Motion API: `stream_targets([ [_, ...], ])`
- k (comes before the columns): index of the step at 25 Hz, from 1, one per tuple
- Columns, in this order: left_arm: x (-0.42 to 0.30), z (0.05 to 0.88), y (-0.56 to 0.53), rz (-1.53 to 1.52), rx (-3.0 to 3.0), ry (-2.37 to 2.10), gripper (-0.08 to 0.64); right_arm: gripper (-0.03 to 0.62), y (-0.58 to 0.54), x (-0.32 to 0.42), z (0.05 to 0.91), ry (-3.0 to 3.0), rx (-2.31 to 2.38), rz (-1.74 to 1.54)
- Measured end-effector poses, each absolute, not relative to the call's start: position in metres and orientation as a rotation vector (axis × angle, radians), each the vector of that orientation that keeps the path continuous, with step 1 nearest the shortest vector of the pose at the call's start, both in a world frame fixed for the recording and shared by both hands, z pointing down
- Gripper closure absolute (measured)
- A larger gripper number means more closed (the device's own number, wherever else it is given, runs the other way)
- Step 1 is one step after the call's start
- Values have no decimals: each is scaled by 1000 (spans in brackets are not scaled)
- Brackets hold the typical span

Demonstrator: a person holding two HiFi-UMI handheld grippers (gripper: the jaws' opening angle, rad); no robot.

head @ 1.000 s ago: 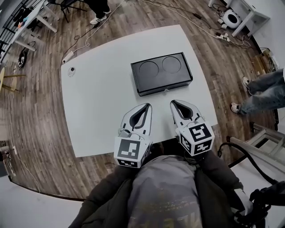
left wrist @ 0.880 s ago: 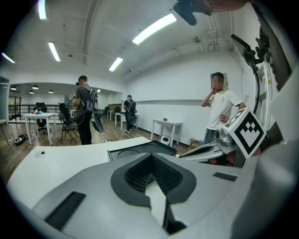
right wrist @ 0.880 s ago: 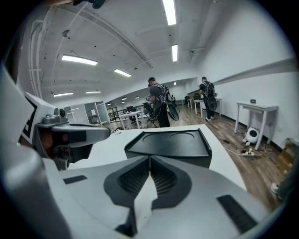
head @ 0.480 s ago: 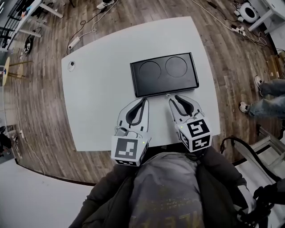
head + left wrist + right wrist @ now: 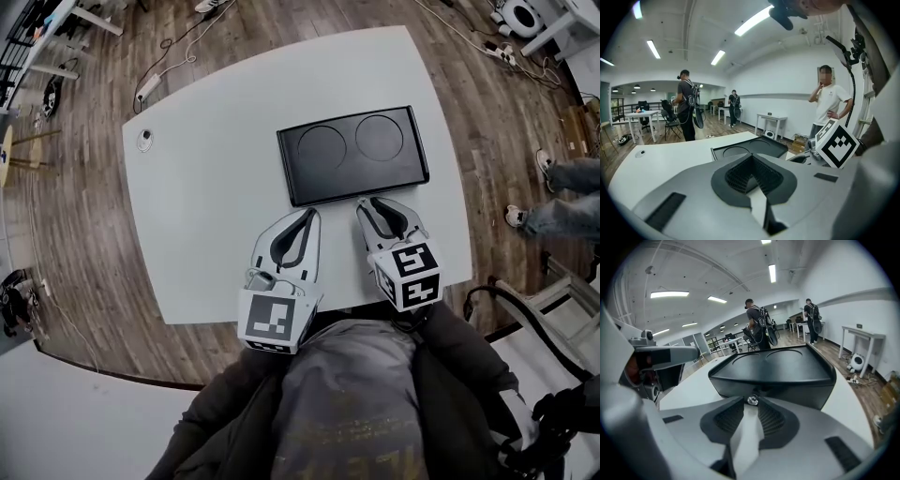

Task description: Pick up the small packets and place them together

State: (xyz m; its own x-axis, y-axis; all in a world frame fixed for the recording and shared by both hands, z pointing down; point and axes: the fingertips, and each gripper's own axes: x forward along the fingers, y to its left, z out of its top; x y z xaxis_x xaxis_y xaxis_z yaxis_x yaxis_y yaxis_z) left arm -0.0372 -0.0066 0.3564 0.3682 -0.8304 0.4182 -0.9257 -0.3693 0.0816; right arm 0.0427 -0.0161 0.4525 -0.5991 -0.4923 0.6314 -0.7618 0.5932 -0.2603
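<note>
Right gripper point(image 5: 374, 202): jaws partly apart, just been opening, their tips either side of a small silver knob point(image 5: 752, 400) on the near wall of the black rectangular box point(image 5: 354, 155), gripping nothing. The box sits toward the white counter's point(image 5: 206, 206) far right corner. Left gripper point(image 5: 308, 215): jaws closed, empty, over the counter's near edge.

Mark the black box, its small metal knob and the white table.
black box point(image 5: 352, 145): head view, top between the two circles
metal knob point(image 5: 752, 400): right gripper view, shiny front
white table point(image 5: 206, 206): head view, bare top
</note>
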Motion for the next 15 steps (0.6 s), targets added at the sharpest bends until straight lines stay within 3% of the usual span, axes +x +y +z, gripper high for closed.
stream_targets([
  [15,-50,369,-11,449,2317,-1501,558,506,-26,42,465,-2243,1105,771],
])
